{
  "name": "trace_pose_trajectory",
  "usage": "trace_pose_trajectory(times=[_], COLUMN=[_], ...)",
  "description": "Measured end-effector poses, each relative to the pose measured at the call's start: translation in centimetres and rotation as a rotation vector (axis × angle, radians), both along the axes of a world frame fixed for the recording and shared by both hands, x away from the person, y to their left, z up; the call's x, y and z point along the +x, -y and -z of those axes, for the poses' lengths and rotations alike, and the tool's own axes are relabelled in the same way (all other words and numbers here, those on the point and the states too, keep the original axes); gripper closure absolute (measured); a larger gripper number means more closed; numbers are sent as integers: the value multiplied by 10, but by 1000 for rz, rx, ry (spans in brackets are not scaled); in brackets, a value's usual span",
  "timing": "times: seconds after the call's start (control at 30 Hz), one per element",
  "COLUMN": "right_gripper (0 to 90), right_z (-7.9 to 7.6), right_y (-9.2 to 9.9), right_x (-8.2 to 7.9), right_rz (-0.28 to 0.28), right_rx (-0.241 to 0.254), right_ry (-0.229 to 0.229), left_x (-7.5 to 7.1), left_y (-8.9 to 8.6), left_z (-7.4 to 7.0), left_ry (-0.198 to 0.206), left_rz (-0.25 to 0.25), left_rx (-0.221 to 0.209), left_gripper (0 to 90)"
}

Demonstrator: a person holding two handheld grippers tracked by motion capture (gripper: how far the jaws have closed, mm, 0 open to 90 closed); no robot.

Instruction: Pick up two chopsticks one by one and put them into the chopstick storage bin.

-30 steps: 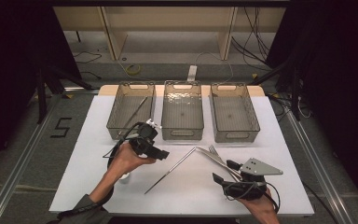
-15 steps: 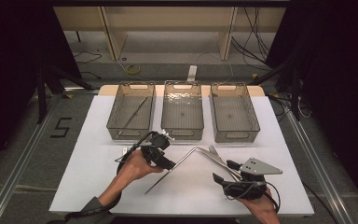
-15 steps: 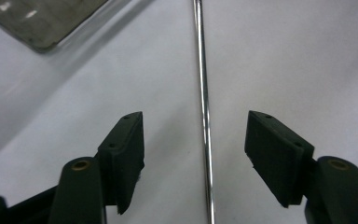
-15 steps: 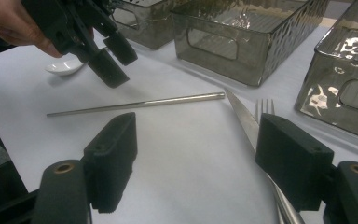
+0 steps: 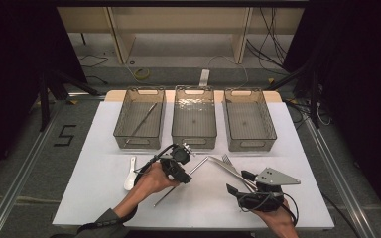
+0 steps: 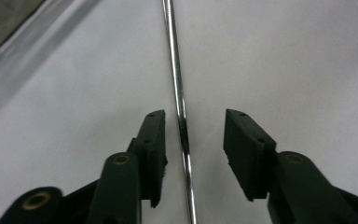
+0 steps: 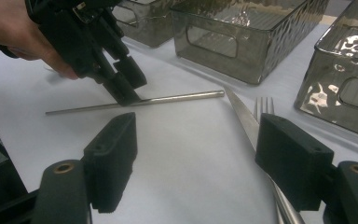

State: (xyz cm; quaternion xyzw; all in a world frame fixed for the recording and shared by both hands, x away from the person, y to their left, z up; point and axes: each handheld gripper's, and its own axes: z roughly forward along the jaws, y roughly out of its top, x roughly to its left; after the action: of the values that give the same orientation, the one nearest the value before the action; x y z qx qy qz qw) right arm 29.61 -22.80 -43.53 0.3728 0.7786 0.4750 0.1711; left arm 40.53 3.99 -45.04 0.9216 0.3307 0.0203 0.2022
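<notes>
My left fingers (image 6: 189,154) have just been closing, pads astride but not gripping the thin polished steel rod (image 6: 179,100) lying flat on the white bench (image 6: 284,56). It looks stiff, light and slippery, so I'd pinch it mid-length.

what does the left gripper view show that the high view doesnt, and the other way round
Left gripper view alone: the gap between the left gripper pads and the metal rod; its jaws have just been closing, the rod between them but not yet pinched.

High view alone: three bins, one rod already lying in the left bin, a white spoon, a knife and fork, and the right gripper.

Both: the rod on the white table and the left gripper over it.
</notes>
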Motion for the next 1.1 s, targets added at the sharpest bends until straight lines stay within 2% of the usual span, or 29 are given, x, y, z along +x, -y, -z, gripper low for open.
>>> trace_pose_trajectory(times=[0.17,0.4,0.47,0.97,1.1], right_gripper=[299,299,300,303,304], right_z=[0,0,0,1,0], right_y=[-1,-1,-2,-3,-2], right_x=[0,0,-1,-1,-1], right_rz=[-6,-7,-6,-6,-5], right_rx=[-5,-10,-10,-14,-15], right_ry=[-2,1,2,5,6], left_x=[2,4,4,4,5], left_y=[3,4,4,9,7], left_z=[5,8,8,11,12], left_ry=[-8,-19,-8,0,-2], left_rz=[6,11,13,31,22], left_rx=[30,48,52,97,81], left_gripper=[640,710,731,824,837])
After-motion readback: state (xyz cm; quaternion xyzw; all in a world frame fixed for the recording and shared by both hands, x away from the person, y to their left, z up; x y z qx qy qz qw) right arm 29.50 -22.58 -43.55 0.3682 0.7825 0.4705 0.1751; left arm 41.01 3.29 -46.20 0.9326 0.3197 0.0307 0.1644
